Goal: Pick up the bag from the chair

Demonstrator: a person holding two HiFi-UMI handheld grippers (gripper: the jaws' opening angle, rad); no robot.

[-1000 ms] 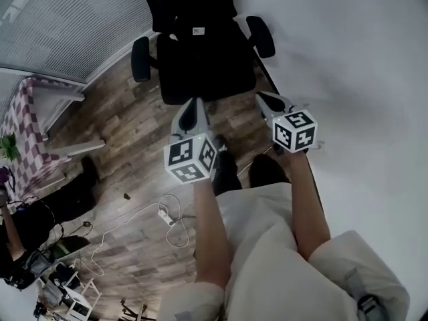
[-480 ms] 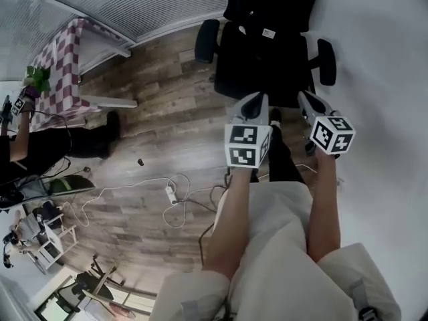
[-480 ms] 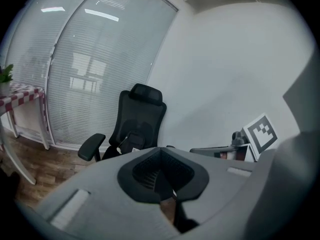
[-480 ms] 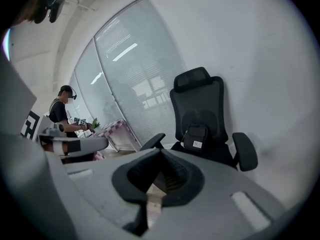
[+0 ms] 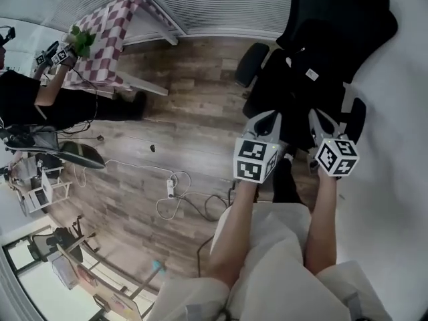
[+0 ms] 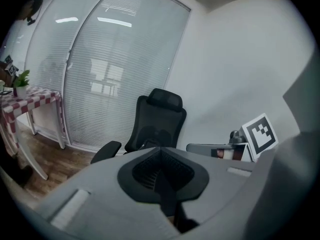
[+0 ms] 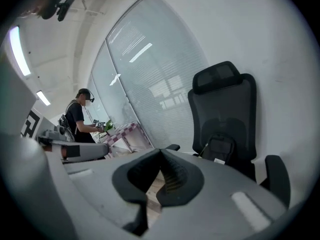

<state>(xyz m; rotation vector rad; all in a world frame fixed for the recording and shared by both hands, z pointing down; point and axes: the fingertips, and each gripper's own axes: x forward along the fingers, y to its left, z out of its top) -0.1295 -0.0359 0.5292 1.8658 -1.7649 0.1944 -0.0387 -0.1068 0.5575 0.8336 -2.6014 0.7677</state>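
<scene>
The pickup looks barely begun: the black bag [image 7: 221, 150] sits untouched on the chair [image 7: 227, 96] seat against the backrest, though dark on dark blurs its outline. The left gripper [image 5: 267, 119] and right gripper [image 5: 318, 118] hang short of it, jaws closed and empty

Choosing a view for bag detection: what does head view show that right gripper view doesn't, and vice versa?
Only head view: a power strip on the wooden floor, and the wearer's forearms.
Only right gripper view: a ceiling light, and the right gripper with its fingers shut on nothing.
Both: the black office chair with the bag on its seat, the checkered table, a person in black.
</scene>
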